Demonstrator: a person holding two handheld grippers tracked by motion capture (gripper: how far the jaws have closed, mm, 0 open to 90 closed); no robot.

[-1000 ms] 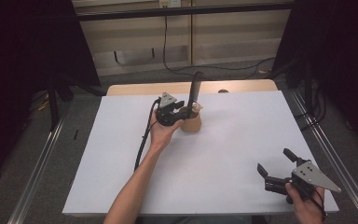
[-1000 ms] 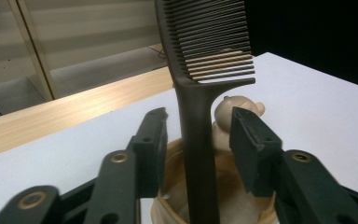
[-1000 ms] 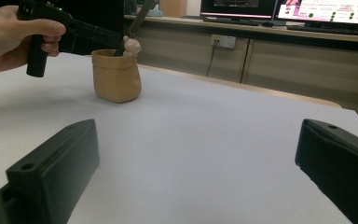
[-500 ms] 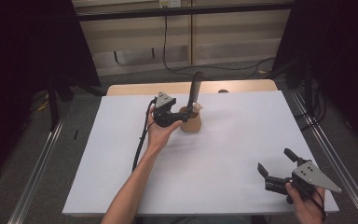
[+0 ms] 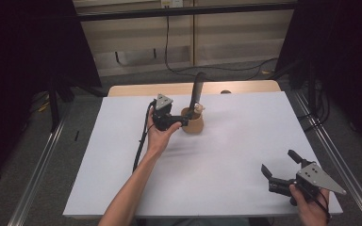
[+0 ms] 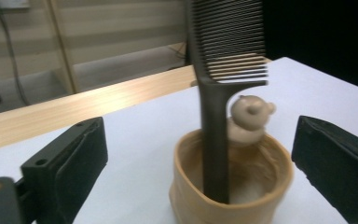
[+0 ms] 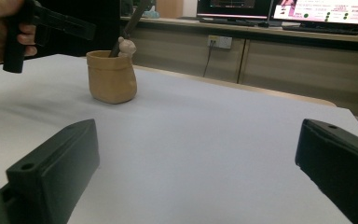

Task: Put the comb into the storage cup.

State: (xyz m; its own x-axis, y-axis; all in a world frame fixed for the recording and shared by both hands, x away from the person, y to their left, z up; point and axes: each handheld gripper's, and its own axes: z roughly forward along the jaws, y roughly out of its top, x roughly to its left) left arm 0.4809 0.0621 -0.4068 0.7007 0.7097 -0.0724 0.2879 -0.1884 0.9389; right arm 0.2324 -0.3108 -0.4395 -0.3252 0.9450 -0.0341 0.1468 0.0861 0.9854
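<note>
we find the comb (image 6: 216,116) standing upright in the tan cup (image 5: 193,125). the left gripper (image 5: 183,123), just beside the cup, has just been opening, released. the right gripper (image 5: 279,170), well apart from the cup, gapes empty.

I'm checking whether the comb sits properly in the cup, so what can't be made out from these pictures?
- Comb: its foot is hidden by the cup wall in the left gripper view; its top is cut off by the upper edge.
- Little figure on the rim: blurred there, too small in the high view.
- Cup's near side: hidden by the left gripper in the high view.
</note>
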